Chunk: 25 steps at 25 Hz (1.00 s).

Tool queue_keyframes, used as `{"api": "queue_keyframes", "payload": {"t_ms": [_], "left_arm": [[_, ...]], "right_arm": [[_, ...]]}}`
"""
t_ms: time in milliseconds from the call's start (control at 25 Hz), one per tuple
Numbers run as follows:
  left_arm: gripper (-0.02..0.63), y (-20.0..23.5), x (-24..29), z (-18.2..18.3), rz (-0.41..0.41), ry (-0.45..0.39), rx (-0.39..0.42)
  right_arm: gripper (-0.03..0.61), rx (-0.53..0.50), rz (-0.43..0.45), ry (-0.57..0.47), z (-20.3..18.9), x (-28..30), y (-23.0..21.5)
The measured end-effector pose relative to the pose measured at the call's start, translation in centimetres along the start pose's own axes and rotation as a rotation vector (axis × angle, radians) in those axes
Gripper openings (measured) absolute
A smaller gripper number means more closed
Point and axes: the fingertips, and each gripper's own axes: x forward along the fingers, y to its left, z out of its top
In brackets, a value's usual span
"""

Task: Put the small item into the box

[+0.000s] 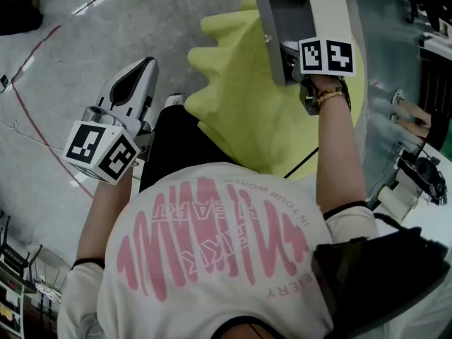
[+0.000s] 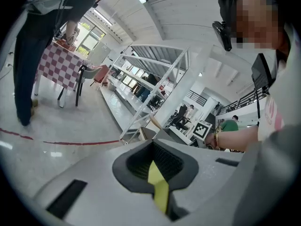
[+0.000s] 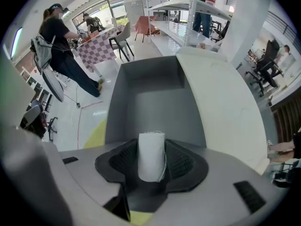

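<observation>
A grey box (image 1: 282,16) with a raised white lid (image 1: 328,9) stands open on the yellow cloth (image 1: 240,111). In the right gripper view the box (image 3: 150,98) fills the space just beyond the jaws, its lid (image 3: 225,107) tilted to the right. My right gripper (image 3: 151,161) is shut on a small white roll (image 3: 151,152), which stands upright between the black pads at the box's mouth. From the head view the right gripper (image 1: 293,58) sits against the box's near side, and the roll is hidden. My left gripper (image 1: 138,76) hangs shut over the floor, far left of the box, holding nothing (image 2: 157,173).
A person in dark clothes (image 3: 66,55) stands by a checkered table (image 3: 96,48). White metal shelving (image 2: 155,79) runs through the room. Red tape (image 1: 28,111) marks the grey floor. Someone's hand (image 1: 413,115) rests on a grey surface at the right.
</observation>
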Motion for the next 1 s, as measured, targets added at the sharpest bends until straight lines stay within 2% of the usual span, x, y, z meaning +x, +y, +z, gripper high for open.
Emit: {"api": "queue_keyframes", "payload": {"t_ms": [440,1000], "left_arm": [[0.006,1.3,-1.1,1.3,0.079,-0.061,0.014],[0.006,0.8,-2.9,1.2,0.095,-0.086,0.03]], "right_arm": [[0.216,0.003,-0.009,0.005,0.3,0.2,0.1],[0.253,0.041,-0.003,-0.02,-0.1,-0.1,0.4]]}}
